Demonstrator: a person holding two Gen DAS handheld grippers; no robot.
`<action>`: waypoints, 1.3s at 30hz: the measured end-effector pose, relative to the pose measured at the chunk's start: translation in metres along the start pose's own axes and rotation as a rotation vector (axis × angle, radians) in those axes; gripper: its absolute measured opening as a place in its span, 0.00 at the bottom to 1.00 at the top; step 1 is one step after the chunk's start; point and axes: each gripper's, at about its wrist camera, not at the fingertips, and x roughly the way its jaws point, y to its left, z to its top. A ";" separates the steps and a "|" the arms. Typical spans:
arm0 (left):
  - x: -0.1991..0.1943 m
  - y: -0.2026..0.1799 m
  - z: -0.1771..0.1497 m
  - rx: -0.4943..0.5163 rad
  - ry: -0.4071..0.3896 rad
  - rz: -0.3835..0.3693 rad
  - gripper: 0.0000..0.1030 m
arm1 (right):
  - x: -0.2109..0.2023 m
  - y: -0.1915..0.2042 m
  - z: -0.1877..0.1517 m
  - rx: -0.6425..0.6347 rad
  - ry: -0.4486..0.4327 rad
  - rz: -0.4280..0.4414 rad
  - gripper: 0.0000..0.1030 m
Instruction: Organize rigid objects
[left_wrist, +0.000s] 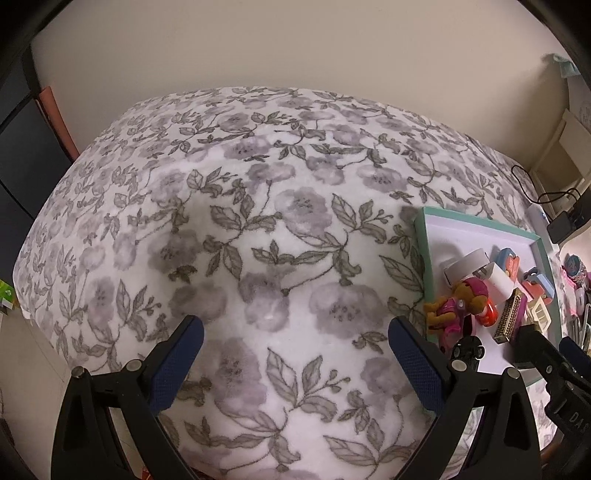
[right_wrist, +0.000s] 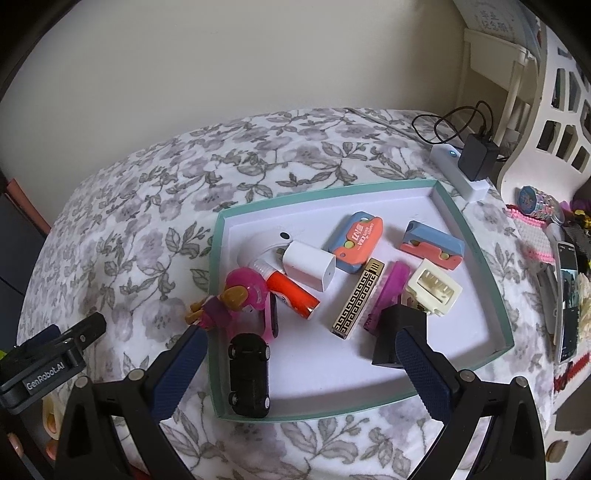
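Observation:
A shallow teal-rimmed white tray (right_wrist: 476, 258) lies on the floral bedspread. In it are a black toy car (right_wrist: 248, 373), a pink dog figure (right_wrist: 236, 299), a red tube (right_wrist: 291, 293), a white charger cube (right_wrist: 309, 269), a gold-patterned harmonica (right_wrist: 357, 299), a purple item (right_wrist: 388, 291), a cream clip (right_wrist: 434, 291), two blue-and-coral cases (right_wrist: 356, 242) (right_wrist: 432, 245) and a black box (right_wrist: 399, 338). My right gripper (right_wrist: 301, 373) is open and empty over the tray's near edge. My left gripper (left_wrist: 295, 363) is open and empty over bare bedspread, left of the tray (left_wrist: 421, 240).
A white power strip with a black adapter (right_wrist: 476, 157) and cable lies behind the tray. A phone (right_wrist: 567, 302), a watch (right_wrist: 535, 199) and pink beaded items (right_wrist: 532, 236) lie to its right. The floral bedspread (left_wrist: 258, 229) stretches left to the wall.

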 end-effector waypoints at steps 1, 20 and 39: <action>0.000 0.000 0.000 0.002 0.000 0.001 0.97 | 0.000 -0.001 0.001 0.000 -0.001 -0.001 1.00; -0.003 -0.004 0.000 0.030 0.001 0.015 0.97 | 0.000 -0.001 0.002 -0.001 0.001 -0.007 1.00; -0.003 -0.005 -0.002 0.042 0.009 0.040 0.97 | -0.002 -0.003 0.002 -0.006 0.005 -0.008 1.00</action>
